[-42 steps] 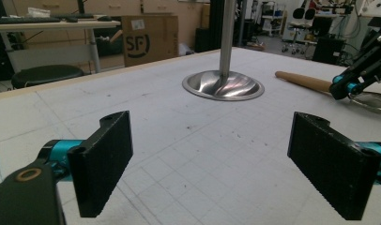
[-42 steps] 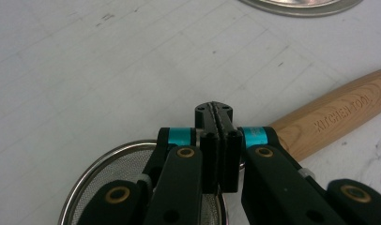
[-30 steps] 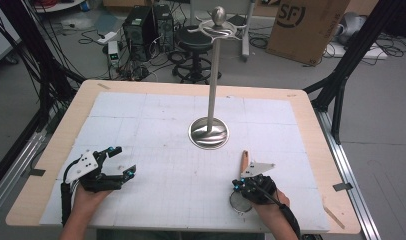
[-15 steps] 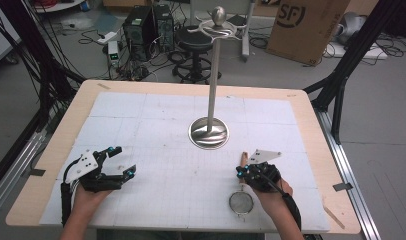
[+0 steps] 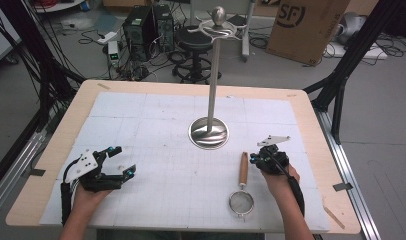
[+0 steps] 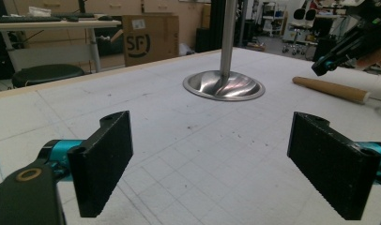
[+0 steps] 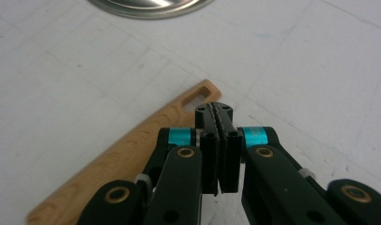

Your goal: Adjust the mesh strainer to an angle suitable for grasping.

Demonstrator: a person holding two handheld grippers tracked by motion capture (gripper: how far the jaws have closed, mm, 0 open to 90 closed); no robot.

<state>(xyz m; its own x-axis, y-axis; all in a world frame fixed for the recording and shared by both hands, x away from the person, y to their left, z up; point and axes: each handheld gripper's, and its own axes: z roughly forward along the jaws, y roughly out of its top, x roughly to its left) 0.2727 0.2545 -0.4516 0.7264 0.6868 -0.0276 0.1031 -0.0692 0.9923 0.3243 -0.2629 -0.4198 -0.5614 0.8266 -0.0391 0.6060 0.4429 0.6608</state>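
A small mesh strainer point(image 5: 241, 202) with a wooden handle point(image 5: 244, 170) lies flat on the white mat, handle pointing toward the steel stand point(image 5: 209, 133). My right gripper point(image 5: 253, 159) is shut with nothing between its jaws, just right of the handle's far end. In the right gripper view the tips point(image 7: 214, 112) hover beside the slotted end of the handle point(image 7: 146, 140). My left gripper point(image 5: 123, 161) rests open at the mat's near left. Its jaws point(image 6: 212, 159) stand wide apart and hold nothing, and they face the stand's base point(image 6: 224, 86).
The stand's tall pole point(image 5: 213, 75) rises from a round base at mid-table and ends in curved hooks point(image 5: 218, 25). The wooden table edge point(image 5: 336, 200) frames the mat. Beyond the far edge are a stool, computers and a cardboard box point(image 5: 306, 25) on the floor.
My right hand has moved away from the strainer's bowl, forward and to the right, which uncovers the whole strainer. The strainer and the left gripper have stayed put.
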